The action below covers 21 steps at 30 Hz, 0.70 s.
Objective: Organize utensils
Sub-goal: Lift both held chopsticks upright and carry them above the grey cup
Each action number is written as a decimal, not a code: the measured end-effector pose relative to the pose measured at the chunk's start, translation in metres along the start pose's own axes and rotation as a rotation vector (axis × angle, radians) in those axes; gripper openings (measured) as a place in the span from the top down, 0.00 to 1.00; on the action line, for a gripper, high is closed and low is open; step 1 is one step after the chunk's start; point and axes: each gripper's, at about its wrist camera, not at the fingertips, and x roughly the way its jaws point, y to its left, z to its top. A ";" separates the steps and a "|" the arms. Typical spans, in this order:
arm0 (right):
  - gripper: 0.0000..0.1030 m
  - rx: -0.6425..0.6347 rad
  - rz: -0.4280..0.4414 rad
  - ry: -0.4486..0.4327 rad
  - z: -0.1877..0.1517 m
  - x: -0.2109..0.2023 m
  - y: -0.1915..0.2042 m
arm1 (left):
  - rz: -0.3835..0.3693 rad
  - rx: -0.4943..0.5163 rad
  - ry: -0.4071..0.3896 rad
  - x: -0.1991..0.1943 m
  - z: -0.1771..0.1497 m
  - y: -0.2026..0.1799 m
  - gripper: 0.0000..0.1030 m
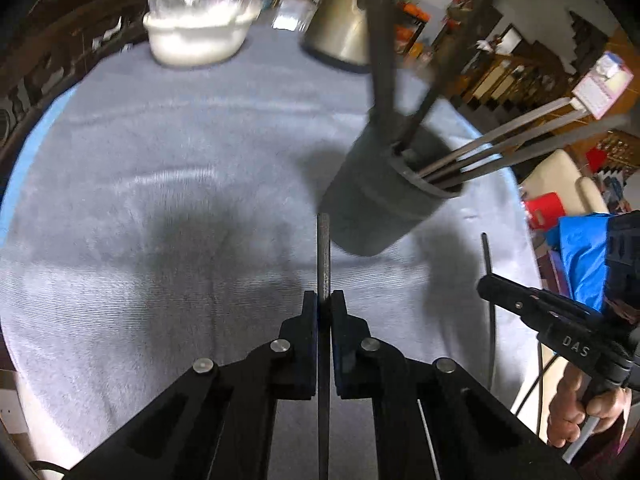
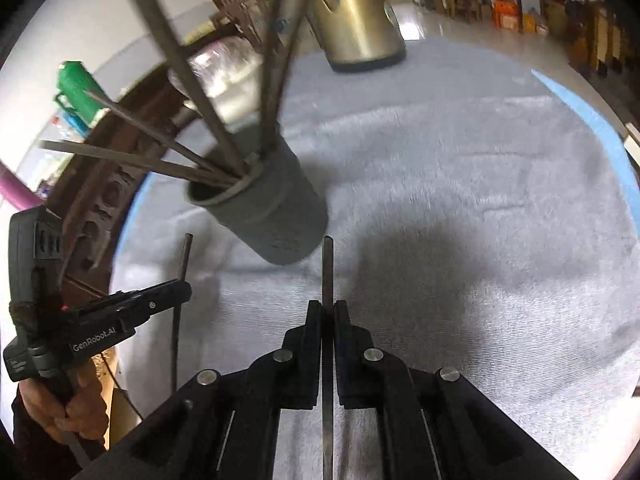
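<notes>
Both tongs are clamped on thin metal rods, one each. Left tongs (image 1: 324,304) pinch a rough-textured rod (image 1: 323,256) that runs straight up between the pads, tip toward 12 o'clock. Right tongs (image 2: 328,308) grip a smoother flat rod (image 2: 328,272) the same way. Probably chopsticks or skewer-type utensils; can't say for sure.

Held near one end w/ the long part trailing back under each rig, so the free tip leads – prob. so each can be steered tip-first into the holder. The dark grey holder cup (image 1: 380,188) stands on the worktop at about 1 o'clock from the left tongs and 11 o'clock from the right, so it sits between the two hands. It already carries several utensils (image 1: 492,144), fanned out and leaning on the rim. No loose utensils visible on the cloth, so these two look like the last pair.

Worktop is round, covered w/ a pale grey fuzzy cloth (image 1: 180,128). At the far side: a white tub w/ plastic bags (image 1: 200,28) and a bronze-coloured kettle-like vessel (image 1: 340,28). Room beyond is cluttered w/ shelves and boxes, blurred.
</notes>
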 end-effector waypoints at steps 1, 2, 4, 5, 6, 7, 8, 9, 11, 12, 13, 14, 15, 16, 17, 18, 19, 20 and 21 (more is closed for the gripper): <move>0.94 -0.010 0.008 -0.018 0.000 -0.006 0.003 | -0.008 0.011 -0.021 -0.010 -0.002 -0.003 0.94; 0.94 -0.020 0.020 -0.038 -0.002 -0.013 0.004 | -0.014 0.019 -0.040 -0.018 -0.003 -0.006 0.94; 0.94 -0.035 0.043 -0.071 -0.006 -0.028 0.009 | -0.030 0.027 -0.074 -0.035 -0.003 -0.009 0.94; 0.94 -0.044 0.054 -0.089 -0.007 -0.034 0.013 | -0.037 0.030 -0.090 -0.041 -0.004 -0.011 0.94; 0.94 -0.053 0.065 -0.106 -0.005 -0.040 0.014 | -0.043 0.035 -0.107 -0.043 -0.006 -0.019 0.94; 0.94 -0.062 0.077 -0.124 -0.005 -0.046 0.017 | -0.047 0.039 -0.121 -0.046 -0.005 -0.022 0.94; 0.94 -0.070 0.086 -0.144 -0.005 -0.052 0.020 | -0.052 0.044 -0.137 -0.052 -0.005 -0.024 0.94; 0.94 -0.075 0.092 -0.161 -0.004 -0.057 0.022 | -0.058 0.052 -0.160 -0.061 -0.004 -0.027 0.94; 0.94 -0.081 0.108 -0.195 -0.003 -0.066 0.026 | -0.061 0.063 -0.193 -0.065 0.001 -0.040 0.94; 0.94 -0.082 0.117 -0.214 -0.003 -0.072 0.027 | -0.061 0.074 -0.220 -0.074 0.002 -0.044 0.94; 0.94 -0.083 0.131 -0.239 -0.002 -0.078 0.029 | -0.060 0.079 -0.234 -0.075 0.002 -0.047 0.94; 0.94 -0.084 0.140 -0.257 -0.002 -0.085 0.031 | -0.059 0.089 -0.260 -0.084 0.003 -0.051 0.94; 0.94 -0.086 0.148 -0.277 -0.002 -0.090 0.033 | -0.057 0.094 -0.274 -0.091 0.003 -0.053 0.94; 0.94 -0.089 0.154 -0.291 -0.001 -0.095 0.035 | -0.055 0.102 -0.295 -0.097 0.004 -0.056 0.94; 0.94 -0.093 0.160 -0.306 0.001 -0.098 0.037 | -0.053 0.106 -0.309 -0.101 0.005 -0.057 0.94; 0.94 -0.098 0.168 -0.328 0.002 -0.103 0.040 | -0.052 0.109 -0.325 -0.104 0.006 -0.058 0.94; 0.94 -0.101 0.175 -0.345 0.003 -0.107 0.043 | -0.052 0.115 -0.347 -0.111 0.008 -0.061 0.94; 0.94 -0.105 0.186 -0.366 0.004 -0.110 0.046 | -0.049 0.121 -0.363 -0.113 0.009 -0.062 0.94; 0.94 -0.111 0.193 -0.385 0.007 -0.115 0.049 | -0.046 0.126 -0.375 -0.118 0.011 -0.063 0.94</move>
